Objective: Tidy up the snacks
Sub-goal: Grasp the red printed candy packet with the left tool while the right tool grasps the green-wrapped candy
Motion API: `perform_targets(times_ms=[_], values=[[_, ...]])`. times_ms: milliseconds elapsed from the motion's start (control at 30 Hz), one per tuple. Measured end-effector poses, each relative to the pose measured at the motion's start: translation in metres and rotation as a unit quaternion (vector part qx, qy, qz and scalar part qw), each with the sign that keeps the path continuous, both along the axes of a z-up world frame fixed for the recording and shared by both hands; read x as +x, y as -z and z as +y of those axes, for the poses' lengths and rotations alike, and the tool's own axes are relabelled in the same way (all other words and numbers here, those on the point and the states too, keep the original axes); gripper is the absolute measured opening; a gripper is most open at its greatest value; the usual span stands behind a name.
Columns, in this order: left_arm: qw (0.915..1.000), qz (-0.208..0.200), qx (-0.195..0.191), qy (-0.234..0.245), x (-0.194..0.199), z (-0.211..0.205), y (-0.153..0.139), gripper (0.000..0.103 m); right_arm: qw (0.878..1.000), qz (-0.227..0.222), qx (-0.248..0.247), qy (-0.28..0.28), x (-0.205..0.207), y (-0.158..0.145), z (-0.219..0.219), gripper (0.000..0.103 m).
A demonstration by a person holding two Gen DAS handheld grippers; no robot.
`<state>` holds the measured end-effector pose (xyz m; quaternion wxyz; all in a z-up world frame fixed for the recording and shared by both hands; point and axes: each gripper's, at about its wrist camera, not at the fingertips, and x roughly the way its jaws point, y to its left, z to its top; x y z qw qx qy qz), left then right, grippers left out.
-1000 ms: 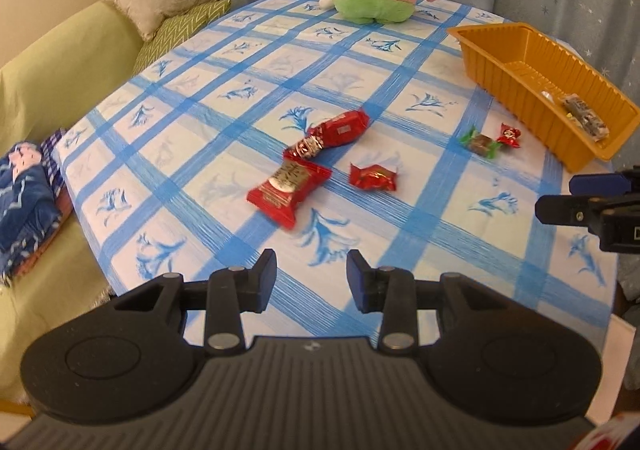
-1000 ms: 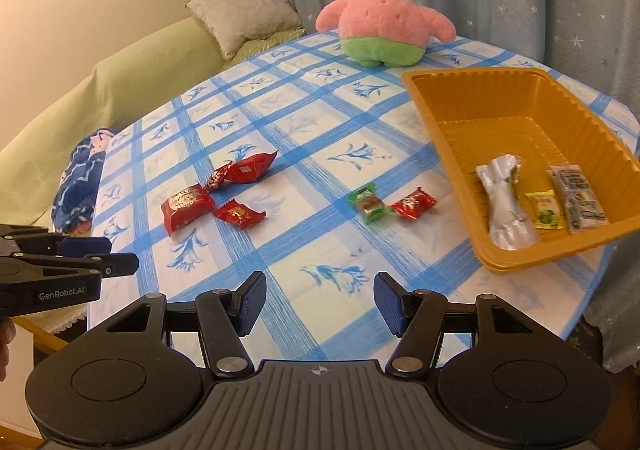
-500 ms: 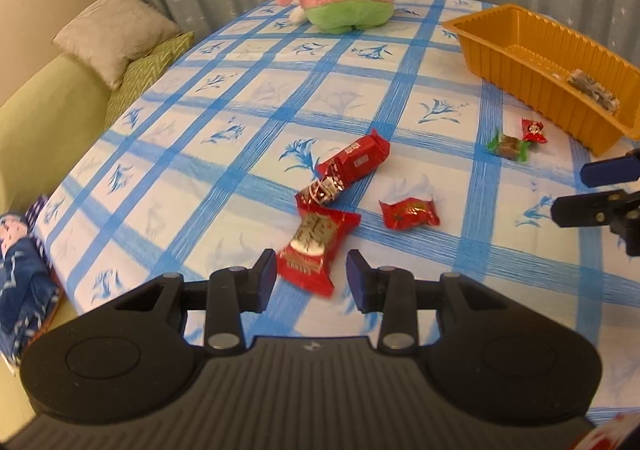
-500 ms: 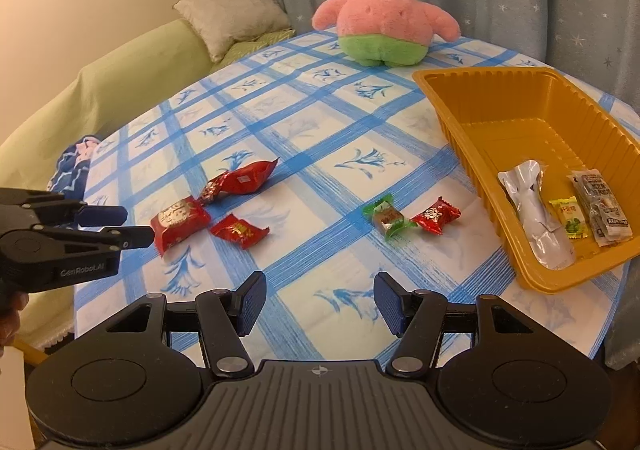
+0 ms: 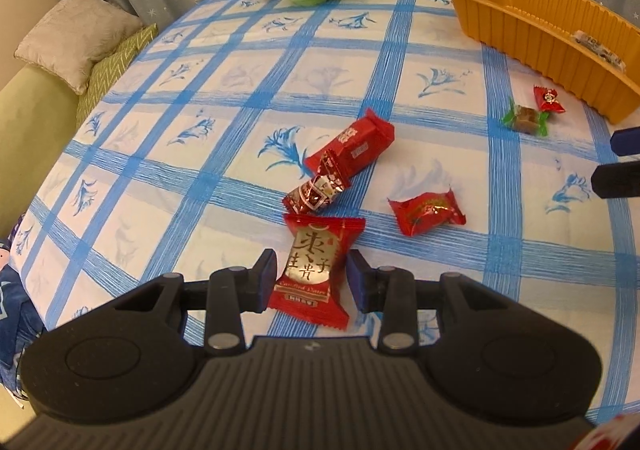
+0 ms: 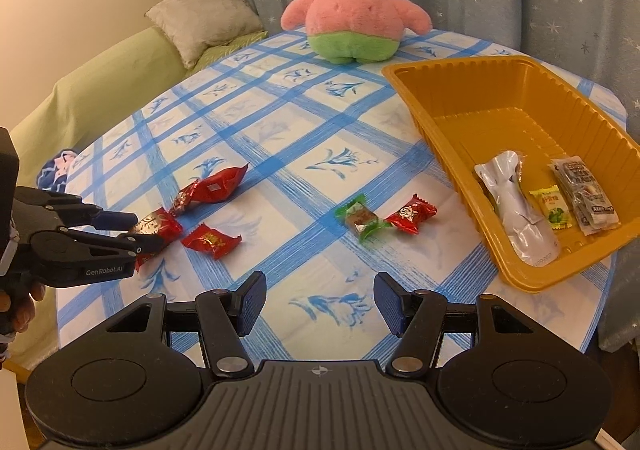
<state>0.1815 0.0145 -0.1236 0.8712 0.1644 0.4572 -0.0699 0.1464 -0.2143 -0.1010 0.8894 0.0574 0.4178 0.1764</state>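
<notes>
A red date-candy packet lies flat on the blue-checked tablecloth, and my left gripper stands open around it with a pad on each side, apart from the wrapper. The right wrist view shows the left gripper straddling this packet. Just beyond lie a foil-ended red candy, a long red packet and a small red packet. Nearer the orange tray sit a green candy and a red candy. My right gripper hangs open and empty over the table's front.
The tray holds a silver pouch, a yellow sachet and clear packets. A pink star plush sits at the table's far edge before a curtain. A green sofa with cushions runs along the left.
My left gripper has come forward and down from the table's edge until the date-candy packet lies between its fingers. Its jaws kept the same width. The right gripper has shifted only slightly.
</notes>
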Motion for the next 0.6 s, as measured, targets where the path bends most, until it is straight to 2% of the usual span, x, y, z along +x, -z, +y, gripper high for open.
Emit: perform_targets(times_ms=[167, 233, 300, 600], values=[[0.9999, 0.01, -0.004, -0.001, 0.004, 0.0, 0.004, 0.036, 1.0, 0.0, -0.001, 0.003, 0.002, 0.001, -0.001, 0.061], [0.9998, 0.013, -0.01, -0.006, 0.005, 0.002, 0.005, 0.029, 1.0, 0.0, -0.002, 0.003, 0.003, 0.001, 0.0, 0.061], [0.9997, 0.015, -0.018, -0.012, 0.004, 0.003, 0.006, 0.028, 1.0, -0.001, -0.004, 0.002, 0.003, 0.001, 0.001, 0.061], [0.9982, -0.002, -0.035, -0.049, -0.005, 0.015, -0.003, 0.027, 1.0, -0.019, -0.025, -0.006, 0.015, 0.005, 0.007, 0.06]])
